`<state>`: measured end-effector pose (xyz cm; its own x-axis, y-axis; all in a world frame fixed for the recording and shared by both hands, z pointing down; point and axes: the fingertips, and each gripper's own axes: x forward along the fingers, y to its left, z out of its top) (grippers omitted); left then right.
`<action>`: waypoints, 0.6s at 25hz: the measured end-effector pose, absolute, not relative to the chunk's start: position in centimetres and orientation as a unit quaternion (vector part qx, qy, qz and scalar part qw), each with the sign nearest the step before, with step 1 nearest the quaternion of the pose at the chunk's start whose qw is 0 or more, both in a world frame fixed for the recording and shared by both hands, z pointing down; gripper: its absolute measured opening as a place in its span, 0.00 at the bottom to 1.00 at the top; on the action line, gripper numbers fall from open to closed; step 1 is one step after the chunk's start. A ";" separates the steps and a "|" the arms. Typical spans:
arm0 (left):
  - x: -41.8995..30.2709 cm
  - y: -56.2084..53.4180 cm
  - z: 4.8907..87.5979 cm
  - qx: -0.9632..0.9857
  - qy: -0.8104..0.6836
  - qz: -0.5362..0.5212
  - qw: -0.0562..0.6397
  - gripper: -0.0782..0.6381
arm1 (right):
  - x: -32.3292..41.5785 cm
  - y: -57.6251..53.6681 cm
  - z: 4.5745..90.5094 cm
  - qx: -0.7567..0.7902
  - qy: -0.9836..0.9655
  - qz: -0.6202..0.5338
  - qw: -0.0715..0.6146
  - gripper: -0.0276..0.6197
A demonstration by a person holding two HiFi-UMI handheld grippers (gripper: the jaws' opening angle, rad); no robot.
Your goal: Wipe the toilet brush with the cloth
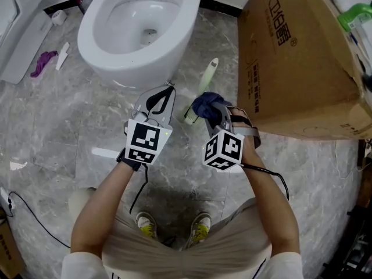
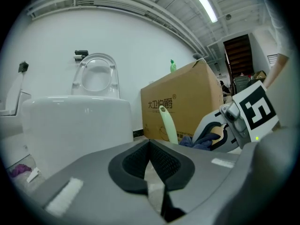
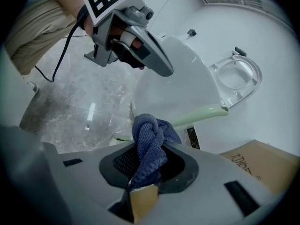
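Meanwhile, blue cloth (image 3: 149, 142) tight in right gripper (image 3: 148, 171) beside toilet brush (image 1: 201, 92); left gripper (image 2: 151, 157) jaws together, empty.

Grey left tongs (image 1: 167, 88) and right tongs (image 1: 210, 108), black-and-white marker cubes (image 1: 143, 142), black cables (image 1: 272, 172), beige trousers (image 1: 186, 254)

Toilet bowl (image 1: 136, 34) blocks way ahead. Cardboard box (image 1: 302, 63) close right of toilet; narrow gap between, toilet brush (image 1: 207, 77) lying there. Open marble floor (image 1: 52, 127) left-front of toilet.
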<state>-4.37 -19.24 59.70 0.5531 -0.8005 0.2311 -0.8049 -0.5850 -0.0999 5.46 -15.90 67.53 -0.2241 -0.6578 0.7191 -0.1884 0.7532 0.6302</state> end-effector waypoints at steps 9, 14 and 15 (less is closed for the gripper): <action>-5.0 -19.9 58.4 0.867 -0.481 0.125 -0.031 0.11 | 5.6 -12.1 71.4 0.185 -0.783 -0.115 0.583 0.20; -5.2 -20.0 58.5 0.866 -0.485 0.121 -0.018 0.11 | 2.2 -11.3 66.3 0.208 -0.872 0.024 0.442 0.20; -5.2 -20.0 58.4 0.866 -0.484 0.121 -0.018 0.11 | 1.5 -11.7 64.7 0.221 -0.888 0.055 0.399 0.20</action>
<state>-5.19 -19.99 58.45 0.5016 -0.8437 0.1912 -0.8348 -0.5300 -0.1489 1.49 -11.66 64.71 -0.5844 -0.3484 0.7329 -0.4358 0.8966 0.0787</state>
